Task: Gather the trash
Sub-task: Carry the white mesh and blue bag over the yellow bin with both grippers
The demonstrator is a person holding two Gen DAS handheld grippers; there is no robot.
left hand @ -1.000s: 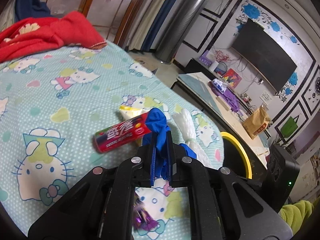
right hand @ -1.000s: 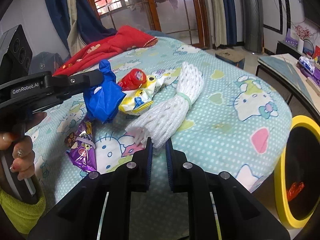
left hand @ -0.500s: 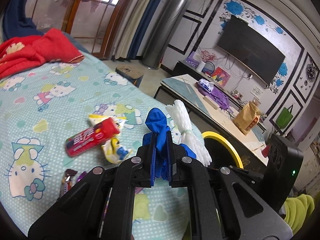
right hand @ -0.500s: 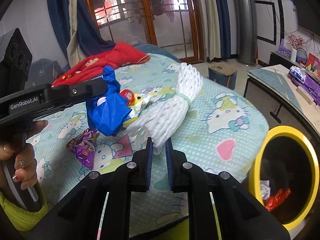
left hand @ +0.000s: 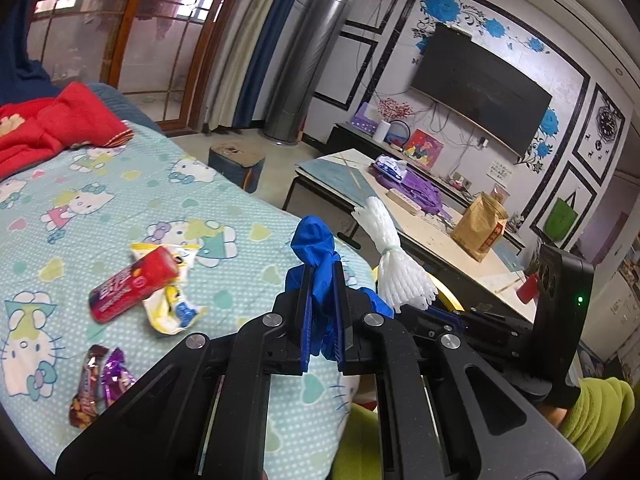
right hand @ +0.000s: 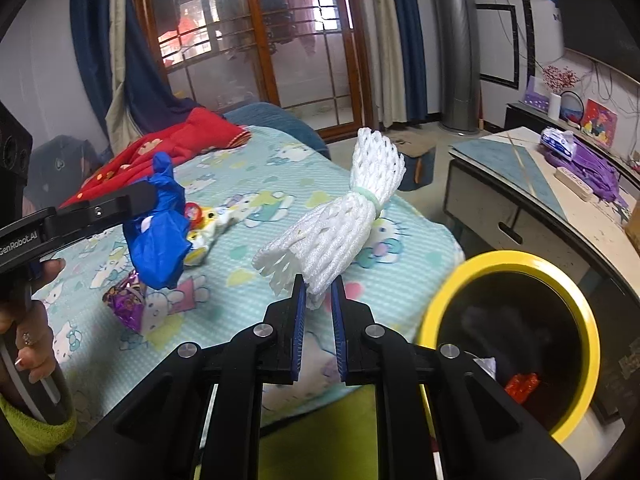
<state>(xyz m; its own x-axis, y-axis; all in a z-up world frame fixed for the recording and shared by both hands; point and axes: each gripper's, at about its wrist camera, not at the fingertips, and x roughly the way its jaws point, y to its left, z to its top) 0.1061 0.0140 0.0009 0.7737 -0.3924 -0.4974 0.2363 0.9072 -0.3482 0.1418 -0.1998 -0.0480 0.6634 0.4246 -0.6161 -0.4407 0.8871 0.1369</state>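
Observation:
My left gripper (left hand: 320,280) is shut on a crumpled blue plastic bag (left hand: 314,242), lifted above the bed; from the right wrist view the same bag (right hand: 158,232) hangs from the left gripper (right hand: 154,196). A white foam net bundle (right hand: 344,220) is clamped in my right gripper (right hand: 318,290), also raised off the bed; the bundle (left hand: 394,264) shows in the left wrist view too. A bin with a yellow rim (right hand: 520,258) stands at lower right, with red scraps inside. On the bed lie a red tube (left hand: 134,284), a yellow wrapper (left hand: 172,312) and purple candy wrappers (left hand: 114,376).
The bed has a blue cartoon-cat sheet (left hand: 80,208) with a red blanket (left hand: 48,128) at its far end. A low table (left hand: 424,224) holding a brown paper bag (left hand: 478,226) and purple items stands beyond the bin. A person's hand (right hand: 28,344) grips the left handle.
Both grippers have lifted and drawn back from the bed toward the yellow bin, each keeping its load. The bin's opening now shows larger in the right wrist view.

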